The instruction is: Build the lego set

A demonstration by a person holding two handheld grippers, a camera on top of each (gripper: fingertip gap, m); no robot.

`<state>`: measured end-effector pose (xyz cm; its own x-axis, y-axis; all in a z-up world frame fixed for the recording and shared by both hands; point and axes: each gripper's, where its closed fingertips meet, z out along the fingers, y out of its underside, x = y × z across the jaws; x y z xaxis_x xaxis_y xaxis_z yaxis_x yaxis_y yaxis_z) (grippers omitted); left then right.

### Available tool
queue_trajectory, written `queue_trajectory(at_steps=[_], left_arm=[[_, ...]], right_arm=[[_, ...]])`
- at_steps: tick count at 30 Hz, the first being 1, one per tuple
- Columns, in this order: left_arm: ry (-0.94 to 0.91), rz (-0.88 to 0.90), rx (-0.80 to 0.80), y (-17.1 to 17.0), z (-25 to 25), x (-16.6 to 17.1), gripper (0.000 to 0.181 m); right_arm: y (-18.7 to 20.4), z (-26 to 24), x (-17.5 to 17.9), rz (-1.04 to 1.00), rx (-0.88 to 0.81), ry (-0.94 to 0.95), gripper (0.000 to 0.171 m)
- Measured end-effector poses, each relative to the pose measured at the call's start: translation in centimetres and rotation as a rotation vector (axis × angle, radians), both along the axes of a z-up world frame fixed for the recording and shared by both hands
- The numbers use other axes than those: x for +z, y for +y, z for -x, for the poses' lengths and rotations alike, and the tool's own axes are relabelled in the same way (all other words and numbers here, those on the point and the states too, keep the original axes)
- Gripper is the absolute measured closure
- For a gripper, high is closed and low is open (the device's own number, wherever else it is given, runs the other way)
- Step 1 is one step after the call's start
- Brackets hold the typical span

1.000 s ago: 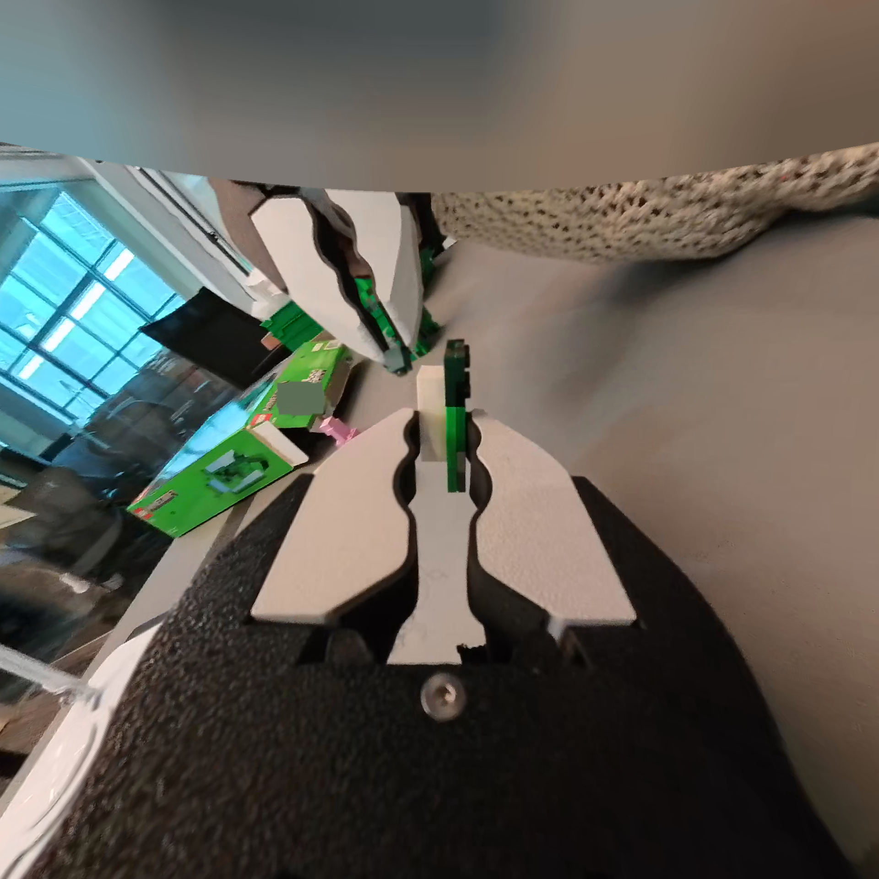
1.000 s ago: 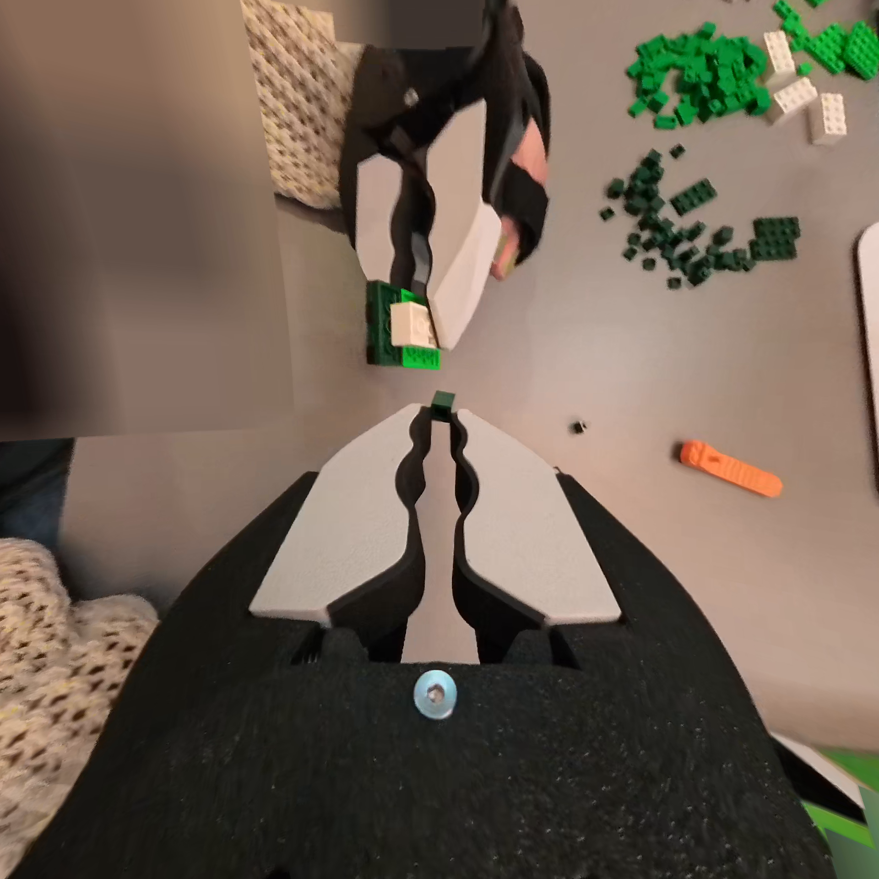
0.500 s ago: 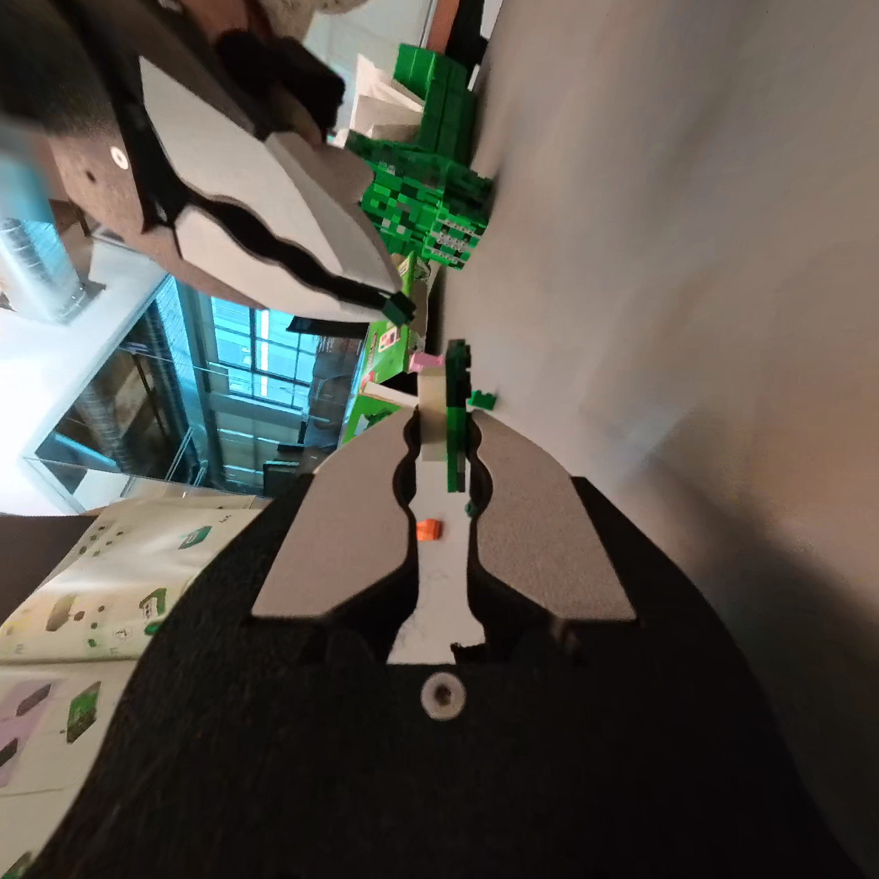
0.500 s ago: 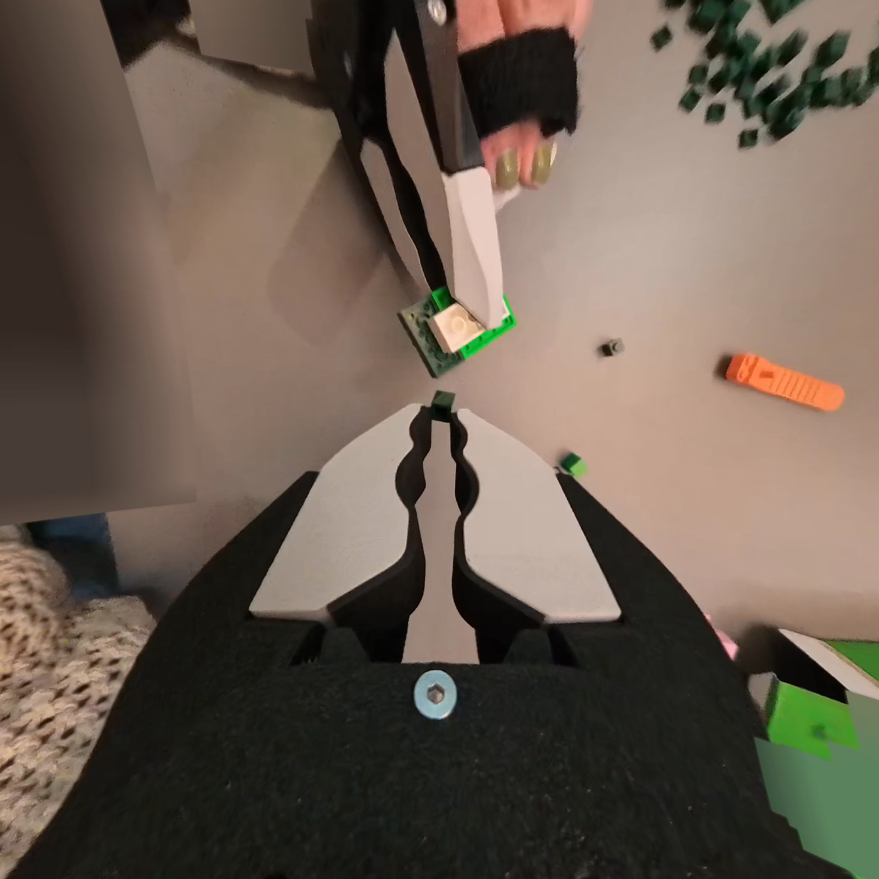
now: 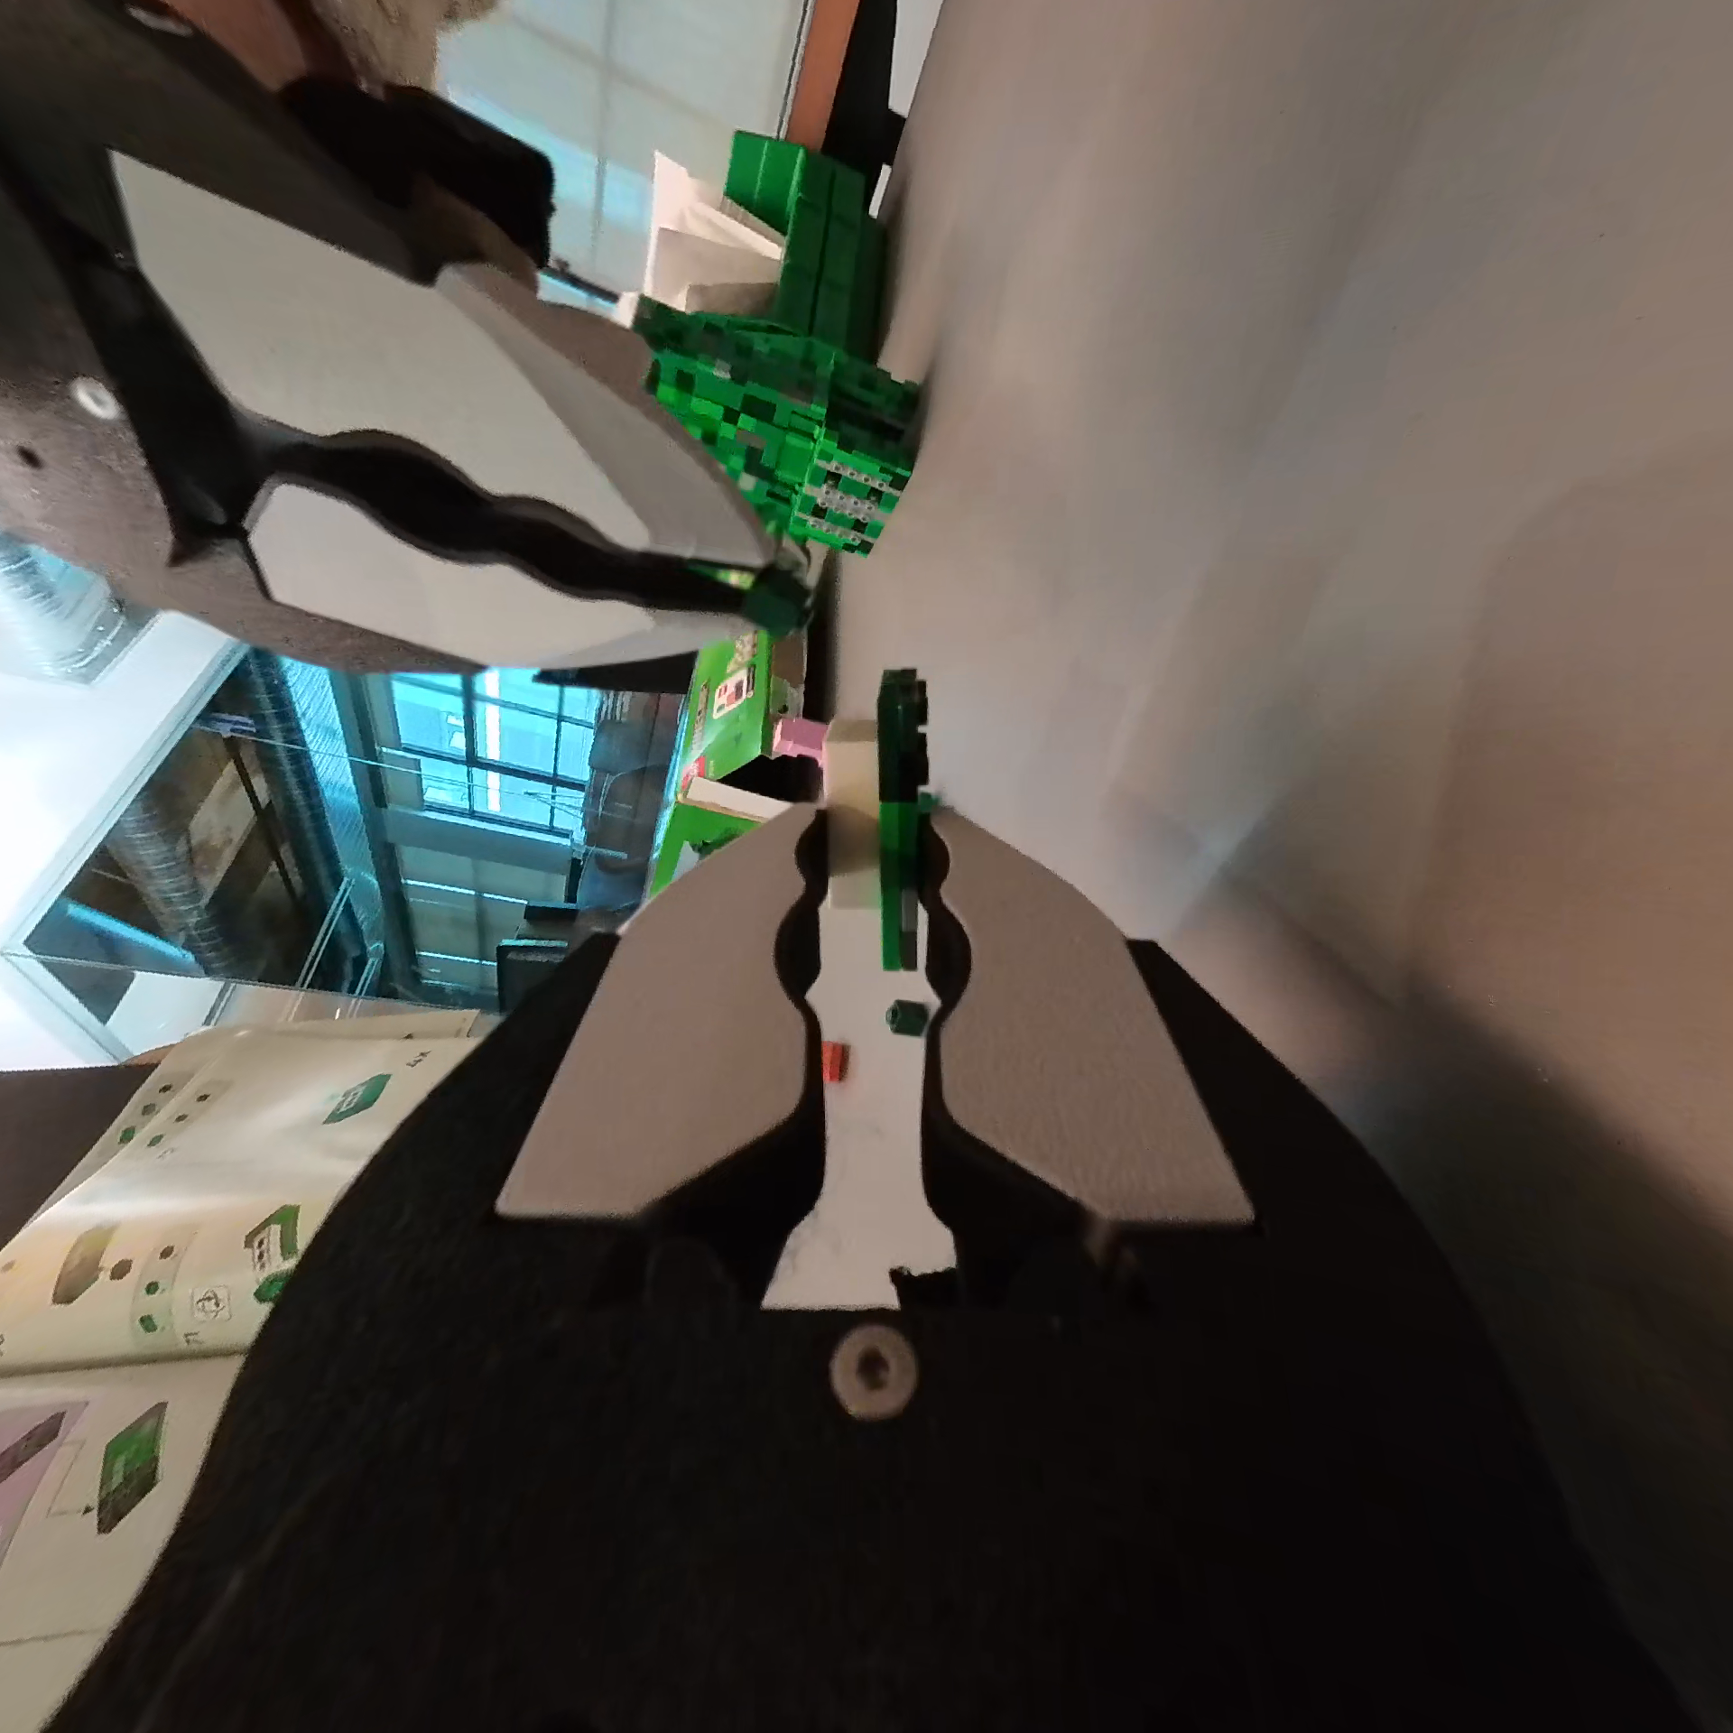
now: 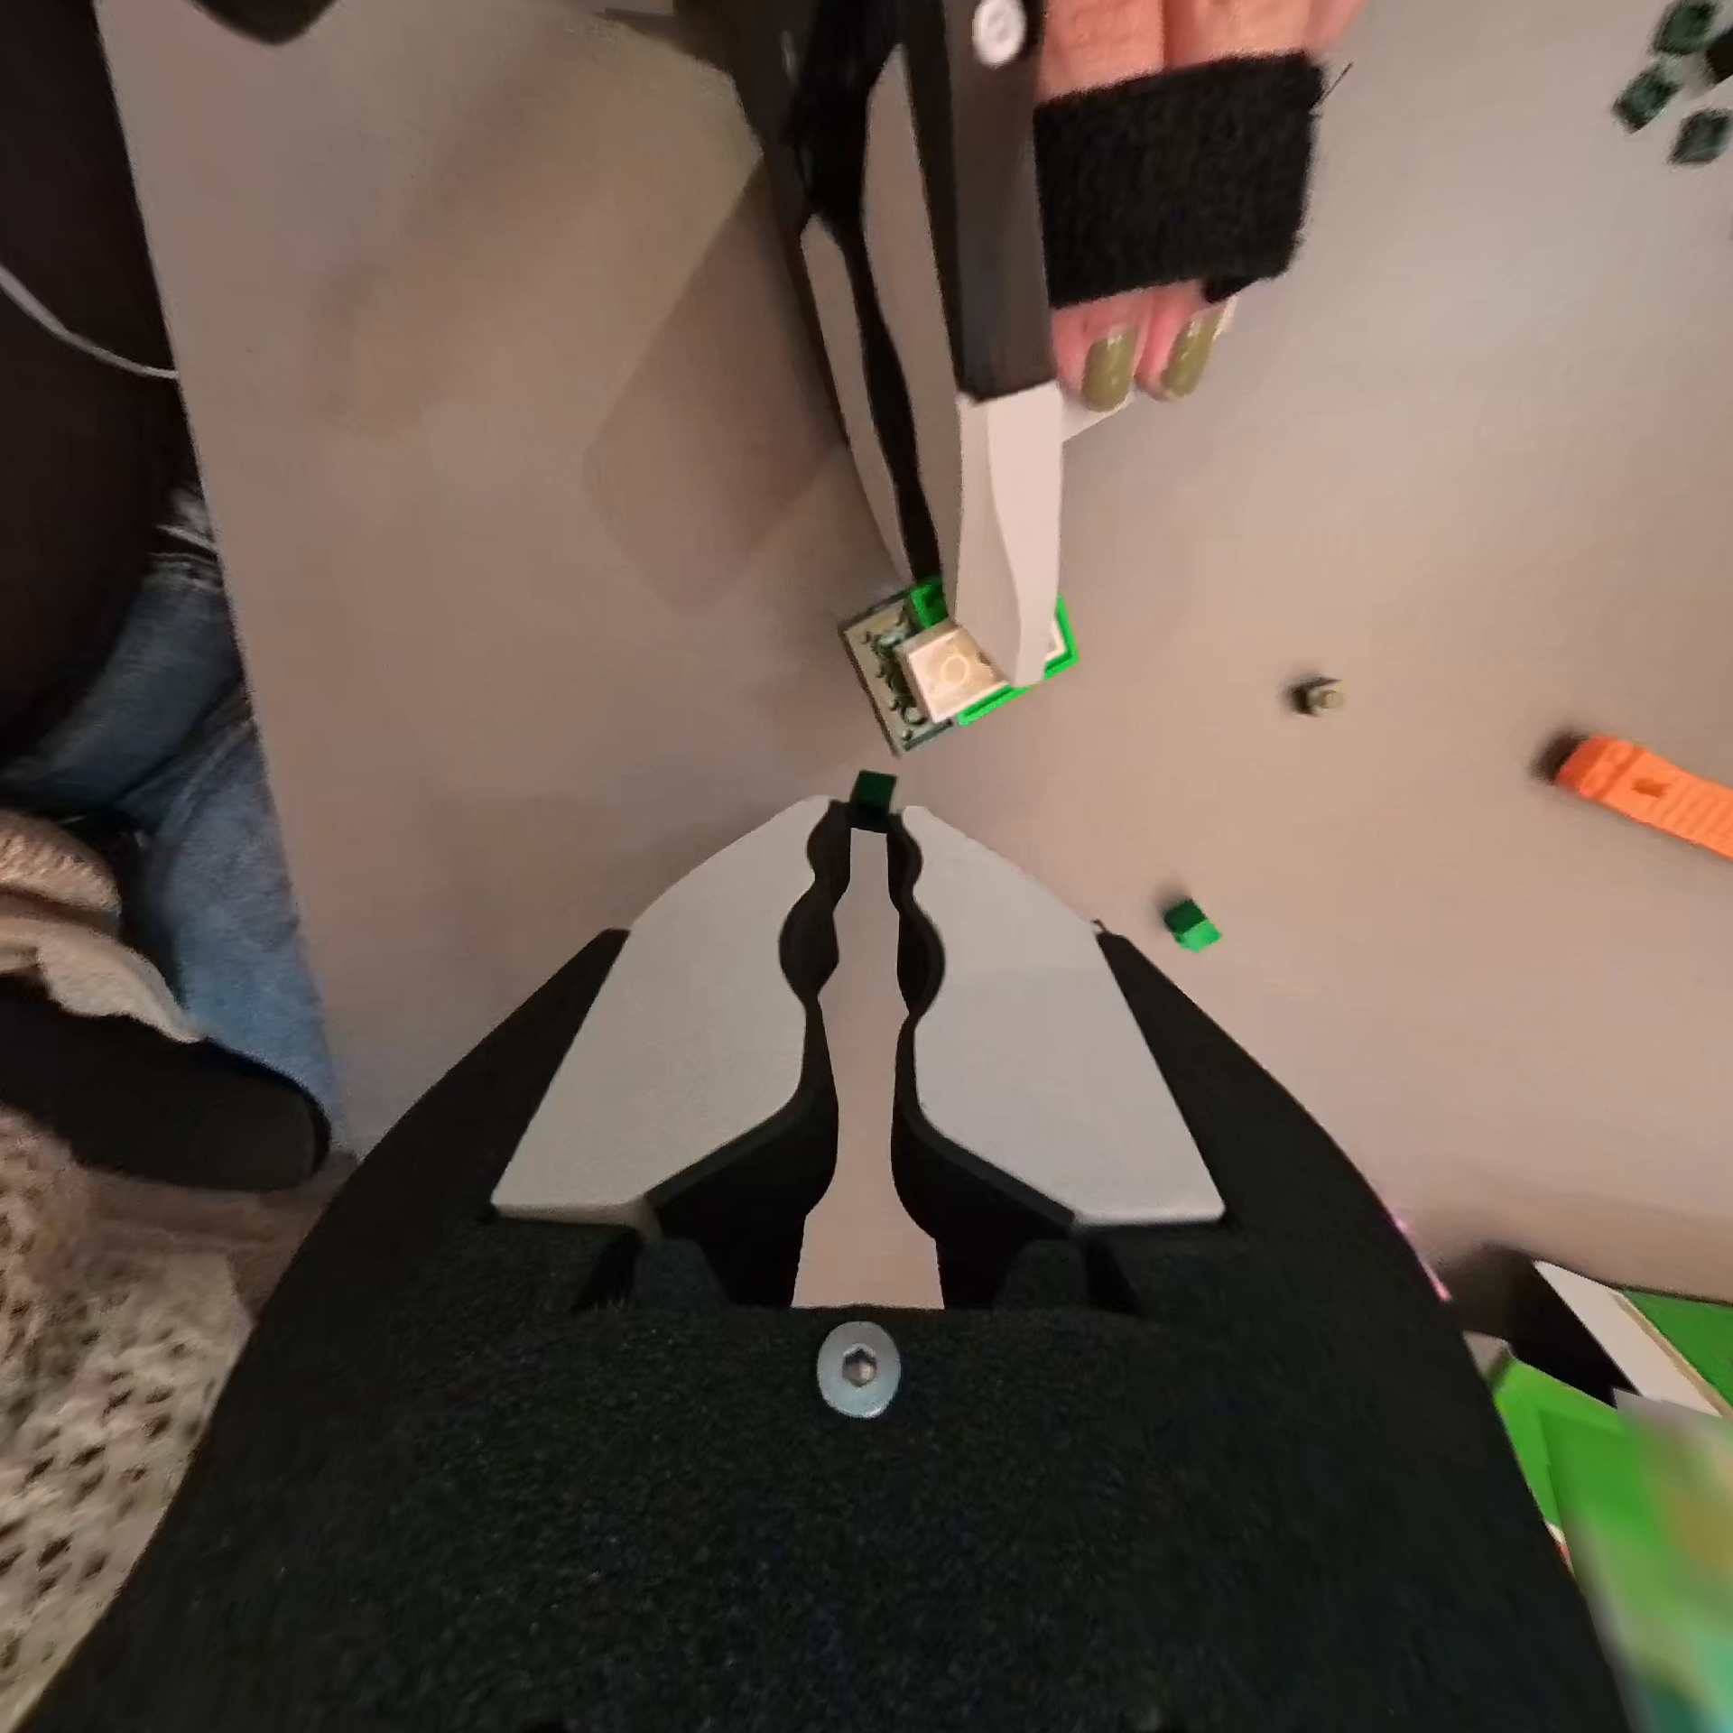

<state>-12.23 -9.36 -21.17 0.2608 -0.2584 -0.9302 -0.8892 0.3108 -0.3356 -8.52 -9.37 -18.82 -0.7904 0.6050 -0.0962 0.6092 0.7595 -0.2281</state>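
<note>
Probably an office: big grid windows (image 5: 469, 750), grey desk (image 5: 1313, 563).

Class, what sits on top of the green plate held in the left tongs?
A white brick sits on the green plate. The left tongs cover part of both, hiding what else is there.

The left tool (image 5: 877, 825) is clamped on a small assembly (image 5: 886, 797). The right tool (image 6: 867, 814) pinches a dark stud (image 6: 869, 797) at its tips, held just short of the left tool.

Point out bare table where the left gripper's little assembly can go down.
Bare grey table lies between the table edge and the left gripper. It is crowded right of that: a dark stud, orange tool, green brick.
</note>
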Motion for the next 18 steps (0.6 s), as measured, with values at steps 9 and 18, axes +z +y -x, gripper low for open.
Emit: queue_trajectory(at_steps=[9, 18], left_arm=[[0.01, -0.015, 0.066, 0.6, 0.9, 0.0, 0.165], [-0.066, 0.006, 0.097, 1.0, 1.8, 0.2, 0.164]], right_arm=[[0.0, 1.7, 1.0, 0.009, -0.204, 0.052, 0.164], [0.9, 2.2, 0.5, 0.057, -0.443, -0.047, 0.164]])
